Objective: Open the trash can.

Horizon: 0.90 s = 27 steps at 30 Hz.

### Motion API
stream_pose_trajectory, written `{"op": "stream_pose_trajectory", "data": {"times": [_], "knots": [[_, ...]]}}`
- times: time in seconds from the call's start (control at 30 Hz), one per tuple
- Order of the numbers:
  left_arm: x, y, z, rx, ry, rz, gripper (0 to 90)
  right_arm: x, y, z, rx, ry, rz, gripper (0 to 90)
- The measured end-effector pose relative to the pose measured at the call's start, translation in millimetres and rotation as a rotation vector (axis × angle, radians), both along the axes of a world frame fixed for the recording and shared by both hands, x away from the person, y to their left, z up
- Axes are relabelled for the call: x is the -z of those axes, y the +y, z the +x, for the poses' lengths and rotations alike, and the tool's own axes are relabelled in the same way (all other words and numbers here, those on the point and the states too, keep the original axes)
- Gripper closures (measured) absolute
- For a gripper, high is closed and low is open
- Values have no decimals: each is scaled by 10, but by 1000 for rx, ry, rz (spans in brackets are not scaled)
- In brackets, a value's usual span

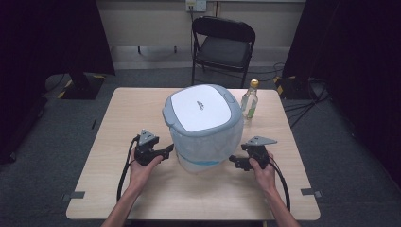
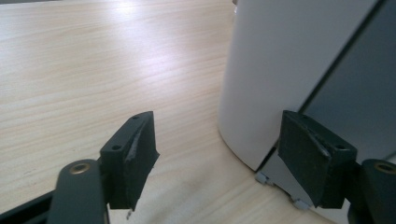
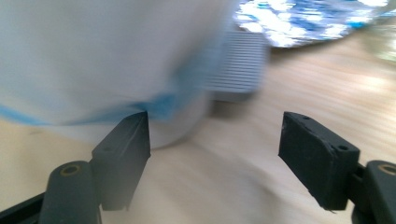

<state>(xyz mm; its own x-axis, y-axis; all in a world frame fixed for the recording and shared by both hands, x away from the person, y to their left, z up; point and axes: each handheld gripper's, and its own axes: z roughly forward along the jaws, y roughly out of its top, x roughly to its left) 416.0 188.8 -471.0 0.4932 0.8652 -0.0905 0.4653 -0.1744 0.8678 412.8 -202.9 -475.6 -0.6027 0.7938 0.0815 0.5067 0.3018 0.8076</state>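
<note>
small dark logo on white lid point(image 1: 201, 107) of the tub, too small to read

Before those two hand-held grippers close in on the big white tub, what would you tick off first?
1. Left hand-held gripper open: ok, jaws apart with nothing between them.
2. Right hand-held gripper open: ok, jaws wide, nothing held.
3. Both sit beside the tub, one on each side: ok.
4. Touching the tub: cannot tell; in the left gripper view one jaw sits very close to its wall.
5. Lid shut: ok, it lies flat on top.
6. Bottle out of the way: not ok, it stands upright close behind the tub and could be knocked.
</note>
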Motion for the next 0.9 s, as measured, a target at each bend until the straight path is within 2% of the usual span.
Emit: {"op": "stream_pose_trajectory", "data": {"times": [0.07, 0.17, 0.23, 0.3, 0.4, 0.43, 0.47, 0.5, 0.57, 0.6, 0.67, 0.73, 0.77, 0.8, 0.87, 0.9], "knots": [[-7, 1, 19, -13, -4, -9, 302, 12, -61, 65, 33, 3, 15, 233], [-9, 9, 26, -6, -3, -28, 341, 20, -81, 140, 63, -4, -4, 228], [-41, 17, -22, 31, 23, -19, 326, 24, -94, 175, 71, -5, -16, 225], [-60, -5, -62, 45, 21, -24, 310, 38, -126, 193, 74, 10, -26, 222], [-72, -43, -114, 88, 28, 29, 327, 58, -185, 198, 89, 24, -51, 242], [-72, -43, -114, 88, 28, 29, 324, 58, -185, 198, 89, 24, -51, 242], [-72, -51, -137, 114, 30, 39, 317, 71, -248, 173, 97, 38, -58, 237], [-71, -51, -137, 119, 27, 41, 318, 76, -287, 173, 111, 36, -56, 236], [-61, -57, -122, 101, 29, 32, 300, 71, -346, 202, 138, 27, -33, 233], [-51, -45, -106, 96, 28, 32, 303, 58, -354, 225, 140, 24, -25, 231], [-31, -27, -70, 81, 43, 5, 318, 27, -335, 276, 139, 0, -14, 228], [-24, -28, -60, 73, 39, -4, 330, 13, -311, 307, 136, -4, -7, 222], [-18, -29, -14, 53, 33, -18, 340, 3, -260, 368, 127, -21, 6, 223], [-13, -31, -2, 49, 36, -34, 342, 8, -237, 399, 119, -19, 12, 222], [-7, -58, 8, 41, 13, -20, 381, 29, -190, 456, 94, -16, 14, 221], [-4, -60, 27, 36, 15, -24, 368, 32, -161, 473, 89, -17, 22, 220]]}}
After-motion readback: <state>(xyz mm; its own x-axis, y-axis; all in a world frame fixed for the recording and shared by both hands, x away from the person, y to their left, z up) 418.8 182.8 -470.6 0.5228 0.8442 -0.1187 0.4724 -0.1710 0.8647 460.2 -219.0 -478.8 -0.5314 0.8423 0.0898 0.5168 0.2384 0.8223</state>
